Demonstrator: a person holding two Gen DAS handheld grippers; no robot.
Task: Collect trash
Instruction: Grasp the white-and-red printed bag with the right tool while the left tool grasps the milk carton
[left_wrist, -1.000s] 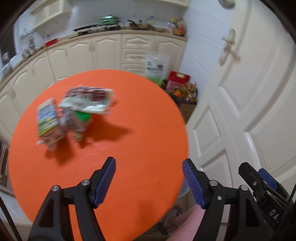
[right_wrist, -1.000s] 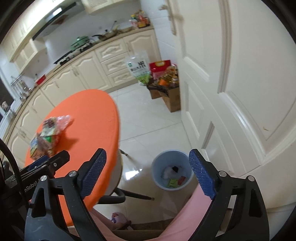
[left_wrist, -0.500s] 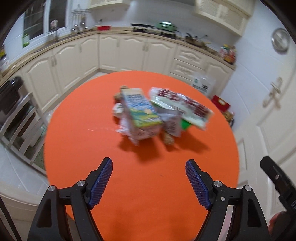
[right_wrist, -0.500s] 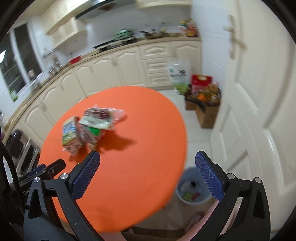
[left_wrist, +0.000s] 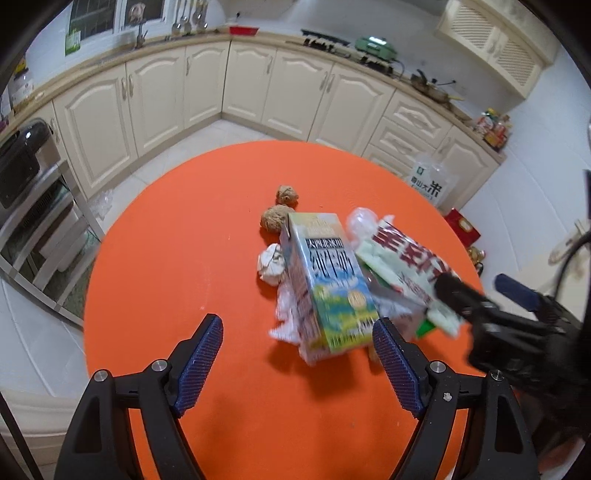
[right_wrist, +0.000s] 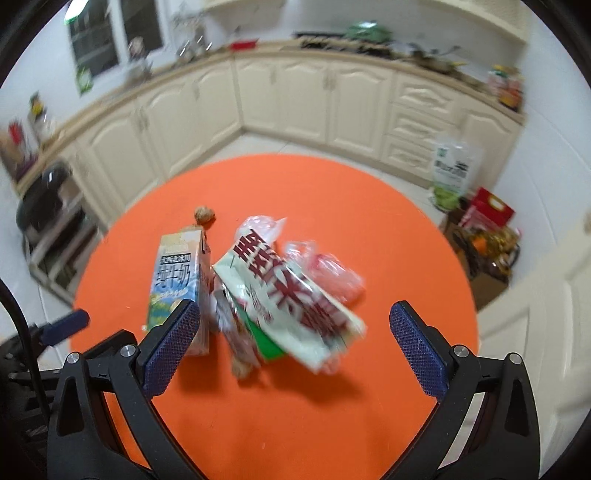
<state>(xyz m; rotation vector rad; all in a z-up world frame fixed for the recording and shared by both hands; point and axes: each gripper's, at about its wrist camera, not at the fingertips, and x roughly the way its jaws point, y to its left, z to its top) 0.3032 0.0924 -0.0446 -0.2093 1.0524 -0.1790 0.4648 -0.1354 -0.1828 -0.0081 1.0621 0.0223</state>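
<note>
Right wrist — milk carton (right_wrist: 176, 284) beside wrapper (right_wrist: 291, 295), jaws apart.

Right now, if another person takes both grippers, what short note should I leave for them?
Left gripper: open, empty, jaws just widened, above the table.
Right gripper: open wide, empty, just widened.
Trash lies piled mid-table: milk carton, snack bag, clear wrapper, paper ball, two brown lumps.
Done: nothing grasped.
Left: grasp every piece. No bin in view now.

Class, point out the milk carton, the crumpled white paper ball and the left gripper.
milk carton (left_wrist: 328, 291): left wrist view, printed front.
crumpled white paper ball (left_wrist: 270, 263): left wrist view, middle.
left gripper (left_wrist: 297, 365): left wrist view, between fingertips.
</note>
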